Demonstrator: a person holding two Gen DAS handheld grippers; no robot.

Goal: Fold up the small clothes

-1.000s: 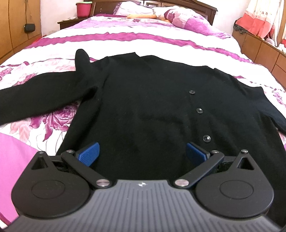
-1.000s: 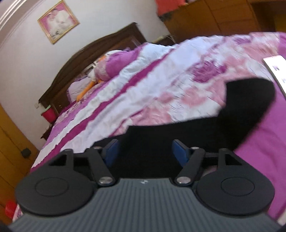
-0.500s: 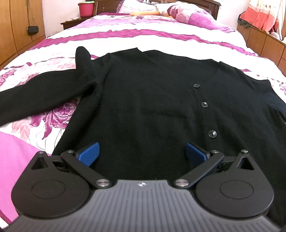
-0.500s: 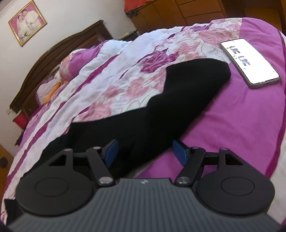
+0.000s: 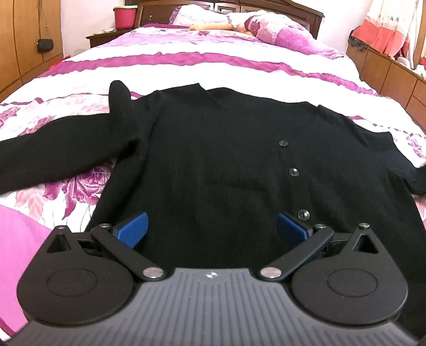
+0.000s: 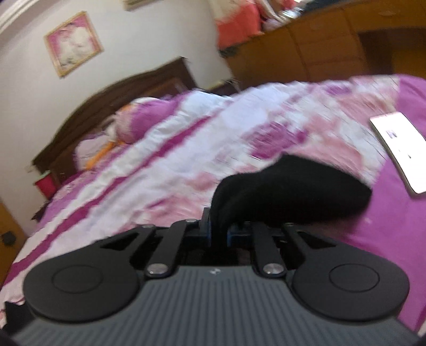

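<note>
A black buttoned cardigan (image 5: pixel 213 165) lies spread flat on the bed, its left sleeve (image 5: pixel 53 151) stretched out to the left. My left gripper (image 5: pixel 211 230) hovers open over the cardigan's lower hem, its blue pads wide apart with nothing pressed between them. In the blurred right wrist view, my right gripper (image 6: pixel 218 229) is shut on the black right sleeve (image 6: pixel 293 191), which bunches up and arches away from the blue pads toward the right.
The bed wears a pink, purple and white floral cover (image 5: pixel 213 61) with pillows (image 5: pixel 277 34) by the dark headboard. A phone (image 6: pixel 399 149) lies on the cover right of the sleeve. Wooden cabinets (image 5: pixel 394 71) line the right side; a red bucket (image 5: pixel 125 16) stands far left.
My right gripper went from wide open around the sleeve to shut on it, and its view swung and blurred. The left gripper's view tilted up a little; it stayed open.
</note>
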